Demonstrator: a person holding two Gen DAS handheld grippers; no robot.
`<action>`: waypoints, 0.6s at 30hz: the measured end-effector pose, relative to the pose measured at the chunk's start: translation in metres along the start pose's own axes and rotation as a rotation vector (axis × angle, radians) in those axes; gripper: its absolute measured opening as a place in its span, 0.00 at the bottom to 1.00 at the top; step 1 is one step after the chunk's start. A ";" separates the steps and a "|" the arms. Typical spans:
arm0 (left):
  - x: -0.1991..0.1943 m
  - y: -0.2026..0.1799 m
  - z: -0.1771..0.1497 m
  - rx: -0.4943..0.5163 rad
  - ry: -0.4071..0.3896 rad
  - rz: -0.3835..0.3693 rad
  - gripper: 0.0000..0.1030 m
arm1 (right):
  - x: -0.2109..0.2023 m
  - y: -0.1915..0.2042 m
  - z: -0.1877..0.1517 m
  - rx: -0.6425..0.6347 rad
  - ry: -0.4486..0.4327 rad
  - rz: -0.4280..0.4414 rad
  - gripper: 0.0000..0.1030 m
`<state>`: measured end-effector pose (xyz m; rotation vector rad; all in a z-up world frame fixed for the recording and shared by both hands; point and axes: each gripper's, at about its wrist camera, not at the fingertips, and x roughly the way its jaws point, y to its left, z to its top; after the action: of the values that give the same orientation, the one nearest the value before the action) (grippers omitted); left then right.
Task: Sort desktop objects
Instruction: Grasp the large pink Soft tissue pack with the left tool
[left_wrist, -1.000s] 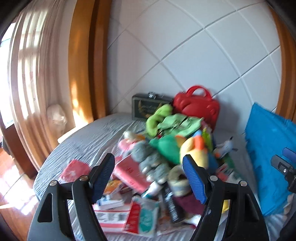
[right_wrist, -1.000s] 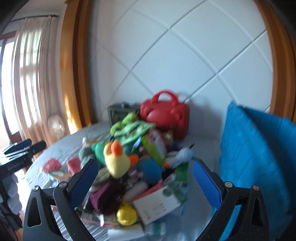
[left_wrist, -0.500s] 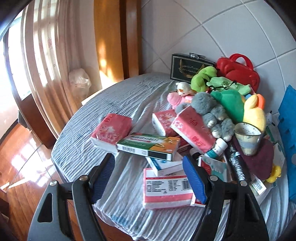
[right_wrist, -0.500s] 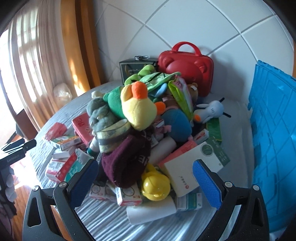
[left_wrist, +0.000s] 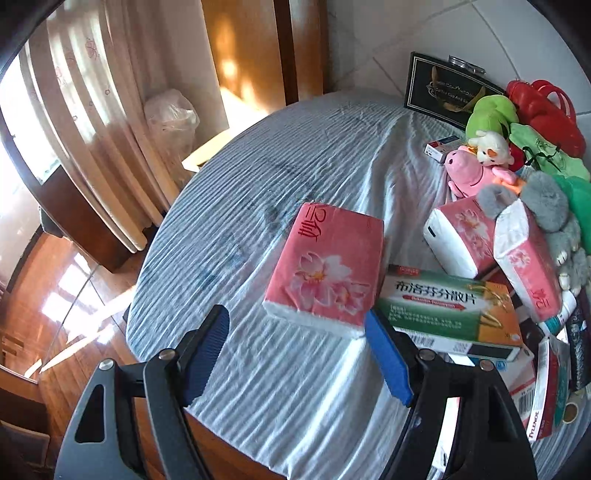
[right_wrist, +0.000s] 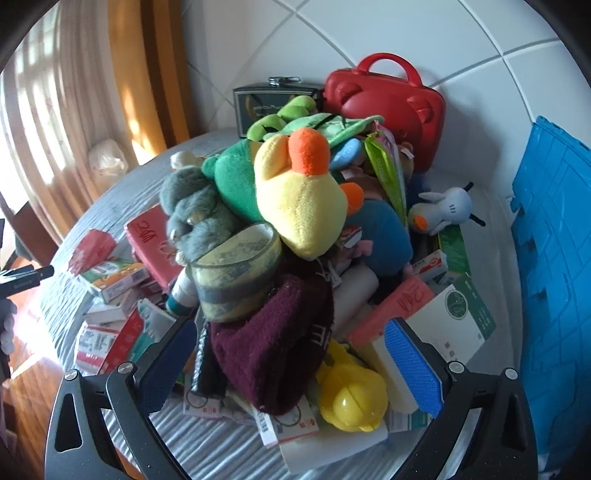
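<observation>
— What's on the round table (left_wrist: 295, 177) with the striped grey cloth?

— A heap of desktop clutter, piled against the far edge by the tiled wall. A pink tissue pack (left_wrist: 327, 273) lies flat, apart from the heap and toward the bare near-left part of the cloth, with a green-and-orange medicine box (left_wrist: 448, 310) touching its right side. More tissue packs and boxes stack up behind that box.

— And the left gripper (left_wrist: 297, 349)?

— Jaws spread wide, nothing between them, poised above the cloth just short of the tissue pack's near edge. The right blue pad sits in front of the medicine box's corner.

— The right gripper (right_wrist: 290, 363)?

— Also spread, pinching nothing. It hangs over the near side of the heap, where a maroon knit cloth (right_wrist: 271, 343) and a yellow plastic duck (right_wrist: 351, 397) show between its fingers.

— What tops the pile?

— A yellow plush toy (right_wrist: 301, 199) with orange bumps, a grey furry toy (right_wrist: 195, 214) to its left, a roll of patterned tape (right_wrist: 236, 271) below them. A red carry case (right_wrist: 388, 105) and a dark tin (right_wrist: 258, 101) stand at the far edge against the wall. A blue crate (right_wrist: 554, 258) stands at the right edge.
</observation>
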<state>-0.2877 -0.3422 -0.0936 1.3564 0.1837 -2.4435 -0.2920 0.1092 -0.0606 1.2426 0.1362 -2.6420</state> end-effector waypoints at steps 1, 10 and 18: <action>0.007 0.000 0.009 0.006 0.011 -0.019 0.73 | 0.002 -0.001 0.002 0.014 0.006 -0.010 1.00; 0.086 -0.034 0.046 0.157 0.214 -0.078 0.78 | 0.020 -0.019 0.012 0.105 0.113 -0.089 1.00; 0.106 -0.050 0.070 0.242 0.246 0.001 0.81 | 0.022 -0.018 0.029 0.152 0.126 -0.077 1.00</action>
<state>-0.4132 -0.3394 -0.1480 1.7599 -0.0564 -2.3509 -0.3318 0.1184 -0.0591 1.4818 0.0026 -2.6812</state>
